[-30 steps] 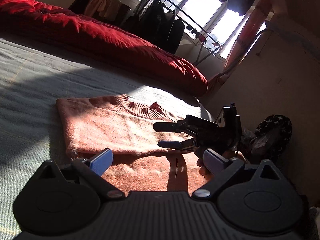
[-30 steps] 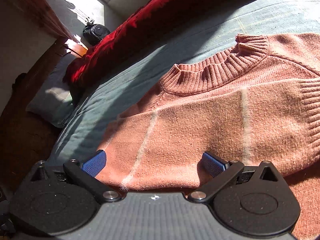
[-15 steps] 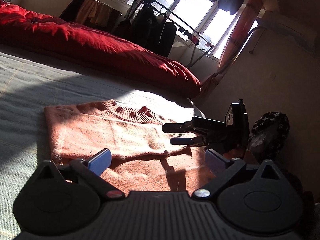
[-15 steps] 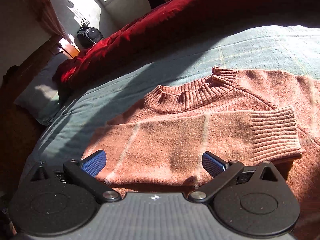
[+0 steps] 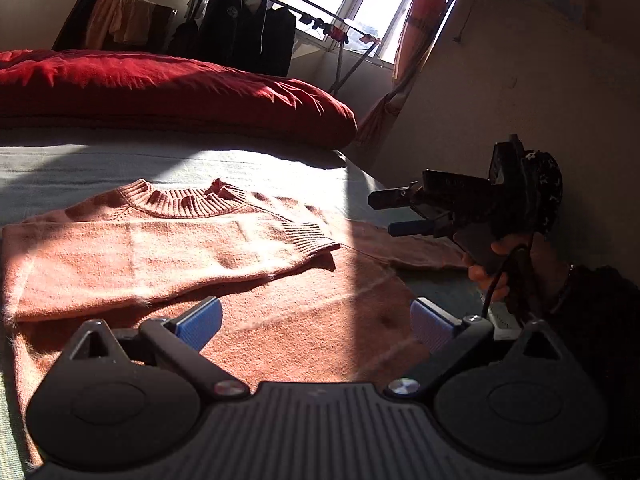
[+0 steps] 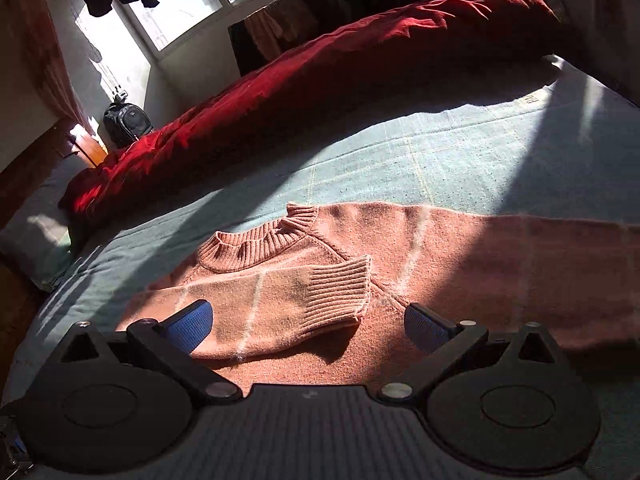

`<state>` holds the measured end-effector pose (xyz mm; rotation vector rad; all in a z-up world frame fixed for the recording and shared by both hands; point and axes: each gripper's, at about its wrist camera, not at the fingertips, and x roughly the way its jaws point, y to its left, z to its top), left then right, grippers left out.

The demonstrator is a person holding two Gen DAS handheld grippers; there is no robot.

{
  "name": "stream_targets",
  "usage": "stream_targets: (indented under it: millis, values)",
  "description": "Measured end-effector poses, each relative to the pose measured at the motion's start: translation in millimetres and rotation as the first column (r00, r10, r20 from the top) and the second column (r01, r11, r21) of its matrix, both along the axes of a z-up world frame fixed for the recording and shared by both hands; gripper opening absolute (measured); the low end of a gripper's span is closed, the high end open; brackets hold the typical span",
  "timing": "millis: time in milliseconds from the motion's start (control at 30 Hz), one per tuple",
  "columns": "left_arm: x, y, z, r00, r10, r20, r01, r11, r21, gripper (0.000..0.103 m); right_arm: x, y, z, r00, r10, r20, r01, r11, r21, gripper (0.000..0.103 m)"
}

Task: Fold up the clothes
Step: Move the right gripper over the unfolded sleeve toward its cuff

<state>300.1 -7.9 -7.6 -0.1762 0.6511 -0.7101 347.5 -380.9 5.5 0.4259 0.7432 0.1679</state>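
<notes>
A salmon-pink knit sweater lies flat on the bed, ribbed collar at the far side. One sleeve is folded across the chest, its ribbed cuff near the middle. The sweater also shows in the right wrist view, with the folded cuff just ahead of the fingers. My left gripper is open and empty, low over the sweater's lower body. My right gripper is open and empty; in the left wrist view it hovers above the sweater's right side.
The bed has a grey-green blanket. A red duvet is bunched along its far side. A clothes rack with dark garments stands by the window. A wall is close on the right. A black backpack sits on the floor.
Both grippers have pulled back and risen from the sweater. The right gripper has let go of the sleeve, which now lies folded across the chest.
</notes>
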Motion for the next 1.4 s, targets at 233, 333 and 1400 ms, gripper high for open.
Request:
stream_targets:
  millis: [233, 333, 1400]
  values:
    - [17.7, -12.4, -28.3, 0.996, 0.055, -0.071, -0.048, 0.994, 0.099, 0.1, -40.2, -73.6, -10.7, 0.983, -0.176, 0.05, 0.173, 0.983, 0.053, 0.103]
    - [21.3, -18.1, -36.0, 0.994, 0.053, -0.092, -0.042, 0.992, 0.119, 0.1, -32.1, -83.7, -22.0, 0.983, -0.182, 0.037, 0.176, 0.976, 0.132, 0.103]
    - [20.7, -23.3, -40.6, 1.0, 0.007, 0.027, -0.007, 1.0, 0.017, 0.098, -112.2, -245.7, -93.8, 0.784, -0.616, -0.078, 0.603, 0.725, 0.334, 0.098]
